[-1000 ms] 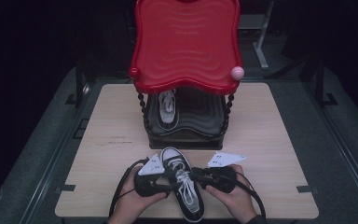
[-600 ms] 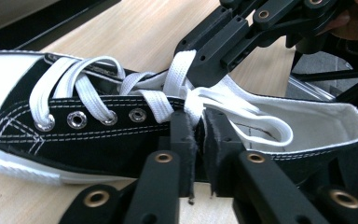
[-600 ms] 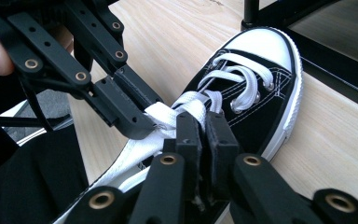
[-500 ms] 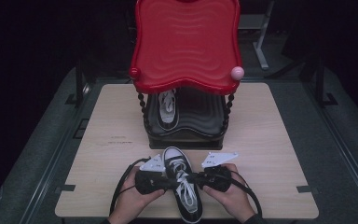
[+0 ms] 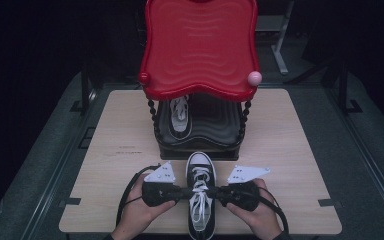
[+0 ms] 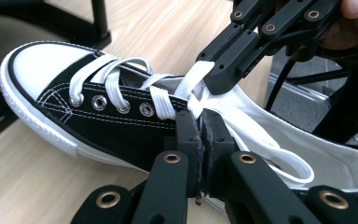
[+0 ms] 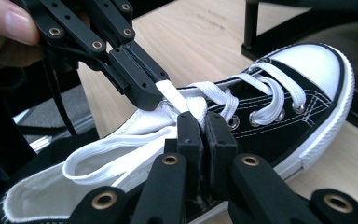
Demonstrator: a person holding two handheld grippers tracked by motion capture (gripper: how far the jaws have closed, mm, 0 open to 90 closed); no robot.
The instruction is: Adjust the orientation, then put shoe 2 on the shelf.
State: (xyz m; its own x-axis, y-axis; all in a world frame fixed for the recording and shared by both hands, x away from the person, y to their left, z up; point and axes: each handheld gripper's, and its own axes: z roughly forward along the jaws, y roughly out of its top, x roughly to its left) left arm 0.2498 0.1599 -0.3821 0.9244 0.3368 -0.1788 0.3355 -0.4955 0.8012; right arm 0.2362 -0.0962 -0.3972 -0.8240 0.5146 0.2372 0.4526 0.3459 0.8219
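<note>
A black canvas sneaker (image 5: pixel 200 167) with a white toe cap and white laces lies near the table's front edge, toe pointing away from me. My left gripper (image 5: pixel 185 191) comes in from the shoe's left, my right gripper (image 5: pixel 215 191) from its right, and the tips meet over the laces. In the left gripper view the left gripper (image 6: pixel 201 127) is shut on a white lace (image 6: pixel 164 103), and the right gripper (image 6: pixel 213 78) pinches another strand (image 6: pixel 191 77). The right gripper view shows the right gripper (image 7: pixel 201 125) shut on a lace (image 7: pixel 214 95), with a loose loop (image 7: pixel 112 151) hanging.
A stand with a red wavy top (image 5: pixel 200 47) and black beaded posts rises at the table's middle back. A second sneaker (image 5: pixel 179 116) sits on its black lower shelf (image 5: pixel 215 132). The wooden table (image 5: pixel 290 150) has bare room left and right of the shoe.
Both grippers have closed in over the middle of the shoe and shut on its laces. The sneaker has swung from slanted to pointing straight away. Both hands rose slightly.
</note>
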